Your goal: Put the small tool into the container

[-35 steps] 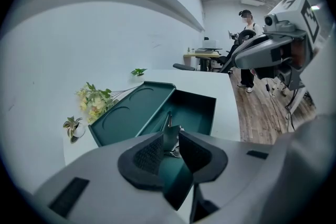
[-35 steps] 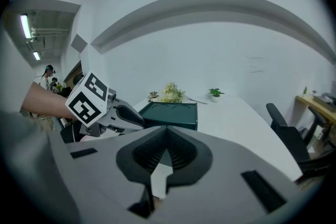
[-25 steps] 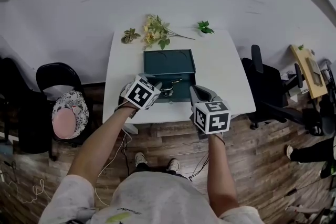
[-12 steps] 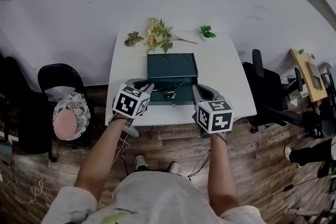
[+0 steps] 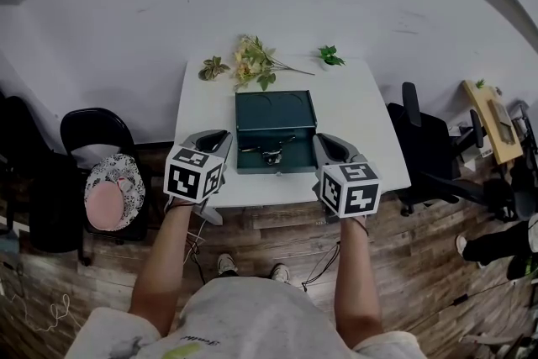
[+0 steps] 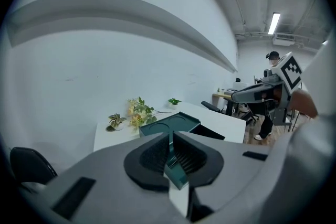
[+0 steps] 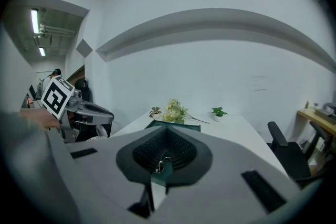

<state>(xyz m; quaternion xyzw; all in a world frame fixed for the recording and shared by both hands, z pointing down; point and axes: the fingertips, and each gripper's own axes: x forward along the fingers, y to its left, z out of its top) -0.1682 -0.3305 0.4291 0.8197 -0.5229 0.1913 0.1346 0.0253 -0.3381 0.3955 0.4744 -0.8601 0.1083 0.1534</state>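
Observation:
The container [image 5: 275,124] is a dark green metal box, open on the white table [image 5: 353,109], with its lid laid back toward the wall. A small silvery tool [image 5: 271,154] lies inside its front half. My left gripper [image 5: 215,139] hovers just left of the box, jaws together and empty. My right gripper [image 5: 330,147] hovers just right of it, also closed on nothing. In the left gripper view the box [image 6: 170,124] shows past the left gripper [image 6: 172,138]. In the right gripper view the tool [image 7: 160,164] glints low behind the right gripper [image 7: 167,134].
Artificial flowers [image 5: 252,59] and two small potted plants [image 5: 329,55] [image 5: 208,67] line the table's far edge by the wall. A black chair [image 5: 91,124] and a pink cushioned stool [image 5: 113,187] stand left; an office chair [image 5: 420,139] stands right.
My left gripper has drawn back from over the box's front and moved to the left. The tool stays in the box. The right gripper has barely shifted.

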